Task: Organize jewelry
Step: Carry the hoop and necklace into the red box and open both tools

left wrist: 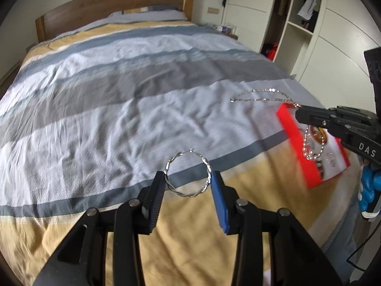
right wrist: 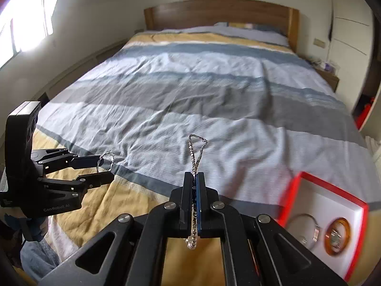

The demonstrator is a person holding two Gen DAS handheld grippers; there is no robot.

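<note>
Your right gripper [right wrist: 193, 178] is clamped shut on a limp, light chain necklace [right wrist: 195, 153] that will swing and snag, so grip it mid-length; your left gripper [left wrist: 189, 183] pinches a stiff, thin twisted hoop earring [left wrist: 188, 174] across its width, likely easy to bend. Both hang above a soft, rumpled striped duvet [left wrist: 119, 100]. The red-rimmed box [right wrist: 333, 195] sits at the bed's near right, wardrobe [left wrist: 338, 35] beyond.
</note>
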